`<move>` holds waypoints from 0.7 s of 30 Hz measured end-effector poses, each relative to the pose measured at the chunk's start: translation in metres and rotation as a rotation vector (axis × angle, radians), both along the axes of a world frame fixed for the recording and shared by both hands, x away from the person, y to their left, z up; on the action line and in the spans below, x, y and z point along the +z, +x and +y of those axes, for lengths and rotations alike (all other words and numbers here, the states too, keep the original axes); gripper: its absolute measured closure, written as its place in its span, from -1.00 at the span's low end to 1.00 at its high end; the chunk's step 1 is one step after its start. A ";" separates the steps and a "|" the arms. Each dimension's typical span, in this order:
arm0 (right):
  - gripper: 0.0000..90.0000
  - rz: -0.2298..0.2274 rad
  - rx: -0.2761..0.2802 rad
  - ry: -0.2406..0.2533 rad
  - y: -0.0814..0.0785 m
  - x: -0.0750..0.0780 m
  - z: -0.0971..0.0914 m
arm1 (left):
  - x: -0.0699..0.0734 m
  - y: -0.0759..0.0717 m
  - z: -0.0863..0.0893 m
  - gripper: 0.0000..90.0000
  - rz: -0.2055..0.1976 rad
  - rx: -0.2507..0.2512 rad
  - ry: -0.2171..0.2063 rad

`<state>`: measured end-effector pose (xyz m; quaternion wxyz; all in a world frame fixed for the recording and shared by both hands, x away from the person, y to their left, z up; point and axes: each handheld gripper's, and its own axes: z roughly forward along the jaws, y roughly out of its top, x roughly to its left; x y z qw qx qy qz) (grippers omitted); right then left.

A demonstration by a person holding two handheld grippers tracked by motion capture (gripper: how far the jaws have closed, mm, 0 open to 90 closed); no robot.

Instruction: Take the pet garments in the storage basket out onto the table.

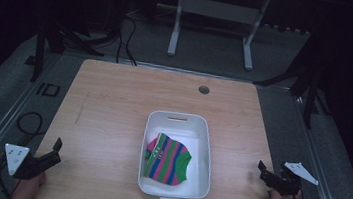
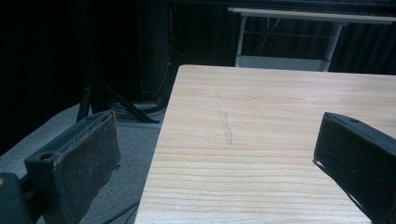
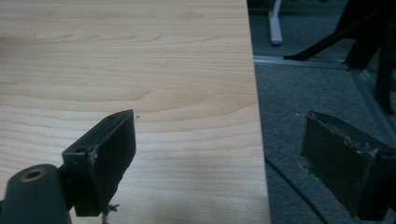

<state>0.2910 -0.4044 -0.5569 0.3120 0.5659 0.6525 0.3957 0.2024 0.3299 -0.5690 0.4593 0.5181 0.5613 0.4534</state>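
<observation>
A white plastic bin [image 1: 180,120] sits in the middle of the wooden table [image 1: 113,102]. Inside it lies a folded garment [image 1: 166,159] striped in pink, green and blue. My left gripper [image 1: 53,152] hovers at the table's near left corner, well left of the bin. In the left gripper view my left gripper [image 2: 219,154] is open with nothing between the jaws. My right gripper [image 1: 263,171] is at the near right edge, right of the bin. Seen in the right gripper view, my right gripper [image 3: 219,158] straddles the table's right edge, open and empty.
A round cable hole [image 1: 204,89] is in the table's far side. A faint scratch [image 2: 224,123] marks the left part of the tabletop. A white desk frame [image 1: 213,23] stands on the grey carpet beyond. Black stands and cables flank the table.
</observation>
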 end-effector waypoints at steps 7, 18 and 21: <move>-0.77 0.027 0.000 0.009 0.002 0.000 -0.001 | 0.000 0.000 0.001 -0.98 0.004 0.000 -0.003; -0.72 0.104 0.114 0.028 0.005 -0.001 -0.002 | 0.000 0.000 0.001 -0.98 0.005 -0.002 -0.002; -0.74 0.169 0.244 0.025 0.010 -0.003 -0.002 | 0.000 0.000 0.001 -0.98 0.006 -0.002 0.000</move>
